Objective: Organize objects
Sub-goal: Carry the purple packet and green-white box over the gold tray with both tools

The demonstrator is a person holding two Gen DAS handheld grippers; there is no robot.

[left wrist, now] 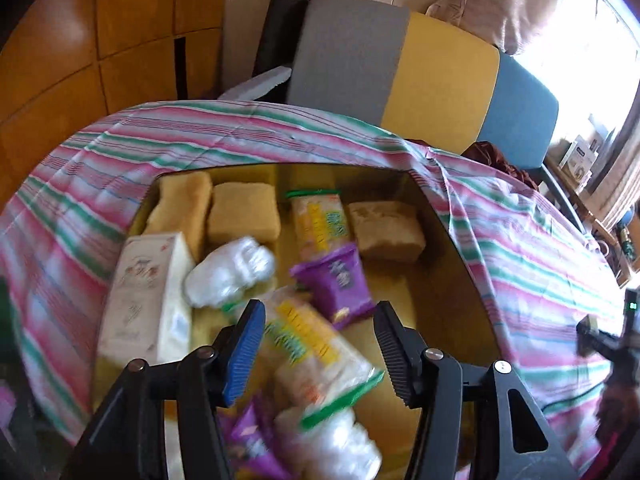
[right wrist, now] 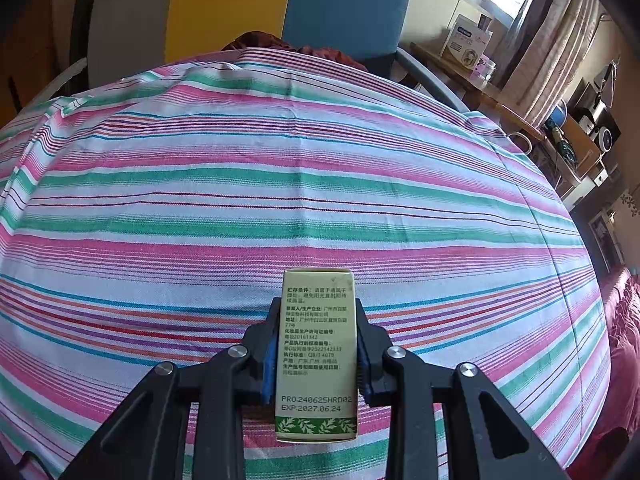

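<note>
In the left wrist view my left gripper [left wrist: 320, 344] hangs open over a yellow bin [left wrist: 440, 280] full of snacks. A blurred yellow-green packet [left wrist: 320, 356] lies between and below the fingers, and neither pad presses on it. Around it sit a purple packet [left wrist: 340, 280], a white wrapped bundle [left wrist: 232, 272], a white carton [left wrist: 148, 300] and tan blocks [left wrist: 244, 212]. In the right wrist view my right gripper [right wrist: 318, 312] is shut on a small cream box with green leaf print [right wrist: 316, 360], held above the striped cloth [right wrist: 280, 200].
The pink, green and white striped cloth [left wrist: 280, 132] surrounds the bin. A grey, yellow and blue chair back [left wrist: 440, 76] stands behind the table. A side shelf with boxes [right wrist: 468, 44] and cluttered gear runs along the right, under the window.
</note>
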